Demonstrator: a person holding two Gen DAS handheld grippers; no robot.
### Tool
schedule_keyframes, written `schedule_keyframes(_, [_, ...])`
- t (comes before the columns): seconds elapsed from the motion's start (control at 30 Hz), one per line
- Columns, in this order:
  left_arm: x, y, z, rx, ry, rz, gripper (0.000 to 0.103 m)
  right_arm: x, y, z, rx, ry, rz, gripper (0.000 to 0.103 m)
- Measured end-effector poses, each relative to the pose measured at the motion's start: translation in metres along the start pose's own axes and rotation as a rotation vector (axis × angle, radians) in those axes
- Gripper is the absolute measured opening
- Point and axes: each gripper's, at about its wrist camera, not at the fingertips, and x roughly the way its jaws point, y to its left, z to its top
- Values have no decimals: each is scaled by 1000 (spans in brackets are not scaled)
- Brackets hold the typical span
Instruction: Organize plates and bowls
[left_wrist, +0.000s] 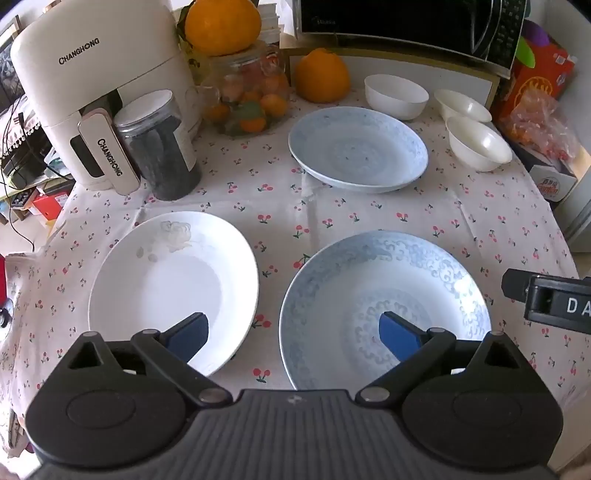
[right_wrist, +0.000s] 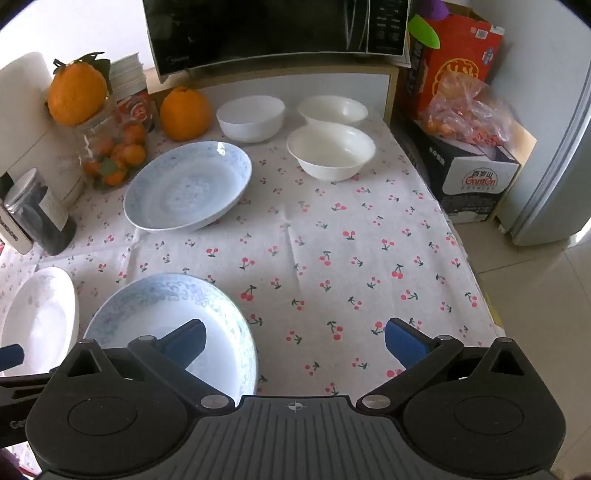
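Cherry-printed cloth (left_wrist: 280, 206) covers the table, and every dish on it lies apart from the others. In the left wrist view a white plate (left_wrist: 173, 291) sits lower left, a blue-patterned plate (left_wrist: 384, 306) lower right, and a second blue plate (left_wrist: 358, 149) above centre. Three white bowls (left_wrist: 396, 96) (left_wrist: 462, 105) (left_wrist: 478, 144) cluster at upper right, below a black microwave (left_wrist: 406, 26). The left gripper (left_wrist: 293, 334) hovers with jaws spread wide and empty, one blue pad over each near plate. The right gripper (right_wrist: 293, 341) is likewise wide open, holding nothing, above the near blue plate's right rim and bare cloth.
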Motion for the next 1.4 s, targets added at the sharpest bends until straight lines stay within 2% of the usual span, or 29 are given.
schedule_keyframes(0.13, [-2,-2,1,0,-8,-6,99,-2,2,-2,-4,-22,-11,103])
schedule_keyframes(1.4, [-3,-2,-1,-9,-28,-16,99,1,-3,0,22,6,3,103])
